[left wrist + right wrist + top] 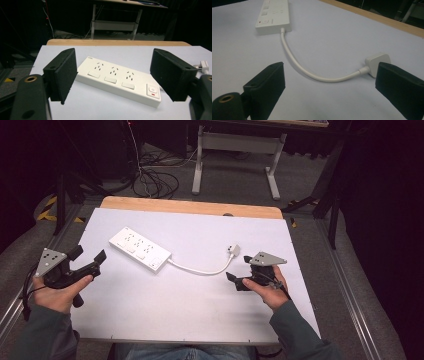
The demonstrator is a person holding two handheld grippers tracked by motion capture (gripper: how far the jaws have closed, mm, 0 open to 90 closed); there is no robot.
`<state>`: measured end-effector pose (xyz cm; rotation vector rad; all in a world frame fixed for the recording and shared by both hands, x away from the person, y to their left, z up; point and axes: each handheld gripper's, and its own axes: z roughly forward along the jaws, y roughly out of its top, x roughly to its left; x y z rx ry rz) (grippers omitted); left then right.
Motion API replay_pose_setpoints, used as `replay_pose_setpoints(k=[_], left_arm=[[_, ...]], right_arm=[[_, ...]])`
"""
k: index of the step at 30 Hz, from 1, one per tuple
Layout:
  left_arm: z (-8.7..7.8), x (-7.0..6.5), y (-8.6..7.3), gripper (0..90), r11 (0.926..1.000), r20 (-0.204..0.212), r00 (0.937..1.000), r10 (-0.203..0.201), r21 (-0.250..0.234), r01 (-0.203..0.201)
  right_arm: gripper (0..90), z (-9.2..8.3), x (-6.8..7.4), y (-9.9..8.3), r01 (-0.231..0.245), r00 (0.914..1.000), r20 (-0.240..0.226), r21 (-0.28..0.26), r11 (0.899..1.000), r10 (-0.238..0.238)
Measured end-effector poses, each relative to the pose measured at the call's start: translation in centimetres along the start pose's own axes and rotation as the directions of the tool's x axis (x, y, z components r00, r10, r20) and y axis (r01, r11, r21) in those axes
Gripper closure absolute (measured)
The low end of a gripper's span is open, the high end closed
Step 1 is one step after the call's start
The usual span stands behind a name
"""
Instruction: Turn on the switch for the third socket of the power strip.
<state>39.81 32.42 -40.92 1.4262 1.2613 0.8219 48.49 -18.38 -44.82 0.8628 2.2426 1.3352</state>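
A white power strip with several sockets and a switch lies flat on the white table, left of centre. Its short white cable curves right to a white plug lying on the table. My left gripper hovers at the table's left edge, open, with the power strip ahead of its jaws and nothing between them. My right gripper is open just below the plug. In its view, the plug sits by the right jaw and the cable runs across to the strip.
A wooden strip runs along the table's far edge. Beyond it stand a desk frame and loose cables on the floor. Metal rails flank the table.
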Motion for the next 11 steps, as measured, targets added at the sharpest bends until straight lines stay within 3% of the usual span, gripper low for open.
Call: replay_pose_setpoints(k=[6,11], left_arm=[[0.09,-0.05,0.0,6.0,1.0,-0.015,0.9999,-0.009,0.003,0.009],[0.26,-0.04,-0.02,1.5,0.9999,-0.008,0.9999,-0.009,0.009,0.009]], right_arm=[[9.5,-0.02,-0.04,0.0,-0.001,1.0,0.001,-0.001,1.0,0.001],[9.4,0.04,-0.03,-0.03,-0.003,1.0,0.0,0.002,1.0,0.003]])
